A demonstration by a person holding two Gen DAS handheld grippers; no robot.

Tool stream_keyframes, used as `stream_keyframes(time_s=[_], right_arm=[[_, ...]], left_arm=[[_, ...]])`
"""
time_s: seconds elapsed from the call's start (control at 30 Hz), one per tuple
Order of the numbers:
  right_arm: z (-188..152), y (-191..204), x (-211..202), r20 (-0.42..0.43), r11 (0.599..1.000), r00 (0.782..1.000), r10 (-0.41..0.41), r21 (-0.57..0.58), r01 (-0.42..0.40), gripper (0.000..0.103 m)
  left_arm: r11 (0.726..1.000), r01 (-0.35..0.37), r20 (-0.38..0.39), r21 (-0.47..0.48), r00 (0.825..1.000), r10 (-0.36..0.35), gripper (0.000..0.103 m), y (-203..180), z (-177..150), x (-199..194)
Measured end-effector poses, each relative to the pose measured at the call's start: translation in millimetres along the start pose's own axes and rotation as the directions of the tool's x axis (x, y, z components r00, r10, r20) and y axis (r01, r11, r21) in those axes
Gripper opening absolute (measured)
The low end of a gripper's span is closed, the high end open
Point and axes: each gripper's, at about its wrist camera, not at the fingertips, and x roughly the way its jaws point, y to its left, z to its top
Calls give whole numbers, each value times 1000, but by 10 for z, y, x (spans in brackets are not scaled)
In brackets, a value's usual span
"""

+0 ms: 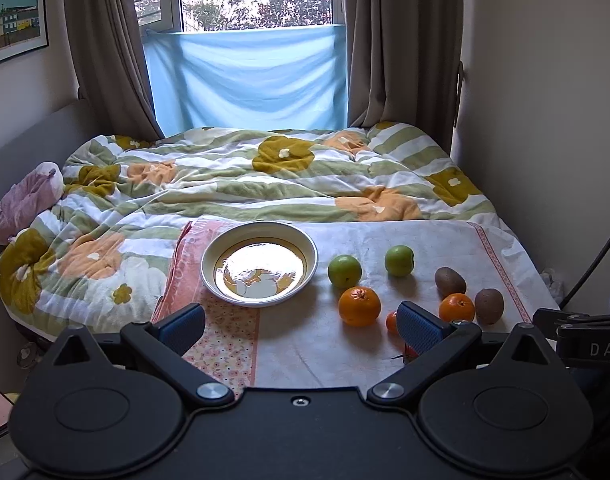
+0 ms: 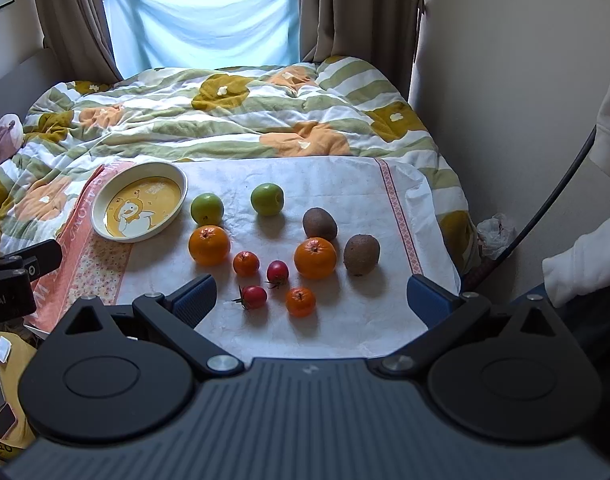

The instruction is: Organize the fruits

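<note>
Both grippers hover over the near edge of a cloth (image 2: pixel 345 184) spread on a bed (image 2: pixel 225 120), jaws released and gripping nothing.

Ahead of the left gripper (image 1: pixel 301 326), just beyond the gap between its jaws, sits an empty bowl (image 1: pixel 259 263). Off past its right jaw lie two apples (image 1: pixel 344 271) (image 1: pixel 399 261), two oranges (image 1: pixel 359 306) (image 1: pixel 456 307) and two kiwis (image 1: pixel 450 281) (image 1: pixel 489 305); a mandarin (image 1: pixel 391 322) peeks from behind that jaw.

The fruit lies ahead of the right gripper (image 2: pixel 311 300), between the lines of its jaws. Nearest are a tomato (image 2: pixel 254 297) and a mandarin (image 2: pixel 300 302). Just beyond lie a second mandarin (image 2: pixel 246 263) and second tomato (image 2: pixel 277 271). Farther off are the oranges (image 2: pixel 209 245) (image 2: pixel 315 257), kiwis (image 2: pixel 320 224) (image 2: pixel 361 254) and apples (image 2: pixel 207 208) (image 2: pixel 267 199). The left orange touches the apple behind it. The bowl (image 2: pixel 101 200) lies far beyond the left jaw. A white sleeve (image 2: pixel 585 256) shows to the right.
</note>
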Motion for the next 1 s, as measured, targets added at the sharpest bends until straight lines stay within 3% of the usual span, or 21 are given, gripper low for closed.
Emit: stream_keyframes(time_s=[1.0], right_arm=[[-11,56,31,-7,1000,1000,8,2,-8,103]], left_arm=[[1000,15,-4,21,1000,-15,103,-13,19,12]])
